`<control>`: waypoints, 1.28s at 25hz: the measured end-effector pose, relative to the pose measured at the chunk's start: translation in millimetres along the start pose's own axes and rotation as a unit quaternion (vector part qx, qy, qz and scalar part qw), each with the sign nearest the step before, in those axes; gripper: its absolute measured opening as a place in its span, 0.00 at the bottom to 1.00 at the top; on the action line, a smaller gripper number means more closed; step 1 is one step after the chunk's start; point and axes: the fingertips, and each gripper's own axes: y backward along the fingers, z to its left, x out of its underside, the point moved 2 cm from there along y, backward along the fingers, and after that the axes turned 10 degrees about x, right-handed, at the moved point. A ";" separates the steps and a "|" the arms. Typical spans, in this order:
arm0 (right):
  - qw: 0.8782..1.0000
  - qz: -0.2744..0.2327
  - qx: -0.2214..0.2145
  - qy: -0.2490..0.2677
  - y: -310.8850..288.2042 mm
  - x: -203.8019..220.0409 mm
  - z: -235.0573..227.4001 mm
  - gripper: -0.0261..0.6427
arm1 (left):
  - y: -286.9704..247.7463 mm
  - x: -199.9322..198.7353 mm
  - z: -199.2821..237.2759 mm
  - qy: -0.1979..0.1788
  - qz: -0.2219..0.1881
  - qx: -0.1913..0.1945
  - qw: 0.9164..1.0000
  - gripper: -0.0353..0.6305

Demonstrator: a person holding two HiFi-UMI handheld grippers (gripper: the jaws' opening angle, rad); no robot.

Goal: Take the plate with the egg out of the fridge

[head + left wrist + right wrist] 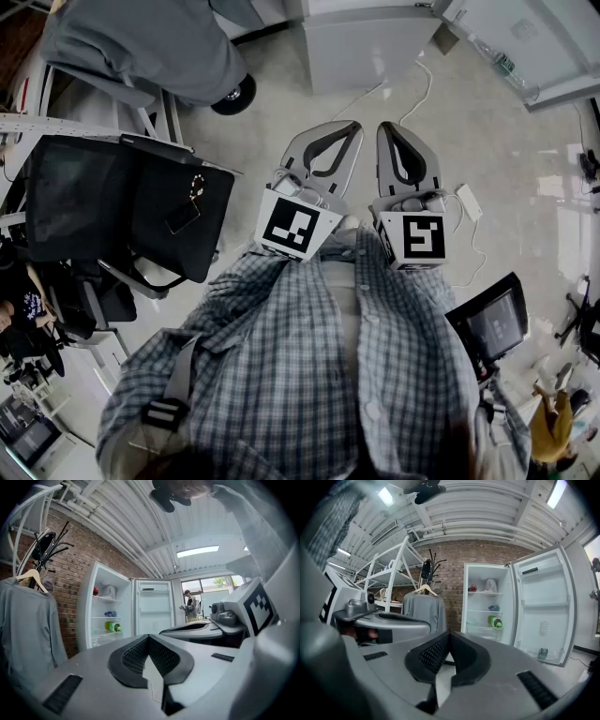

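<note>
Jaws clenched, empty, on left gripper and right gripper; fridge well ahead, door wide, floor open between.

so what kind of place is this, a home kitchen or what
Likely a lab or workshop-style office, not a home: the open fridge stands against a bare brick wall, with metal shelving nearby and a black office chair.

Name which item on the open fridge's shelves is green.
The green bottle, lying below the small blue item; the red item and white bag above differ.
</note>
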 end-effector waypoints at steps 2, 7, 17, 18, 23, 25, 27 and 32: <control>1.000 -0.001 0.000 0.000 1.0 0.0 -0.5 0.05 | 0.4 1.1 -1.1 0.001 0.000 -0.001 1.000 0.06; 1.000 0.000 -0.003 -0.004 0.6 0.3 -2.3 0.05 | -0.5 1.9 -1.0 0.004 0.003 -0.007 1.000 0.06; 1.000 0.000 -0.005 -0.011 2.0 3.2 -17.6 0.05 | -4.5 4.3 -2.6 0.005 0.010 -0.028 1.000 0.06; 1.000 -0.001 -0.005 -0.012 2.3 3.1 -20.3 0.05 | -4.8 4.1 -2.7 0.005 0.010 -0.031 0.999 0.06; 1.000 0.002 -0.010 -0.017 5.8 6.2 -30.7 0.05 | -4.8 4.0 -8.1 0.006 0.017 -0.043 0.999 0.06; 1.000 0.000 -0.012 -0.017 6.7 5.7 -33.7 0.05 | -6.2 3.1 -9.6 0.005 0.017 -0.046 0.999 0.06; 1.000 -0.003 -0.015 -0.014 9.2 5.9 -36.7 0.05 | -7.6 3.0 -12.2 0.005 0.016 -0.050 0.999 0.06; 1.000 -0.012 -0.020 -0.002 18.4 5.2 -45.9 0.05 | -14.2 3.9 -19.9 0.000 0.014 -0.052 0.999 0.06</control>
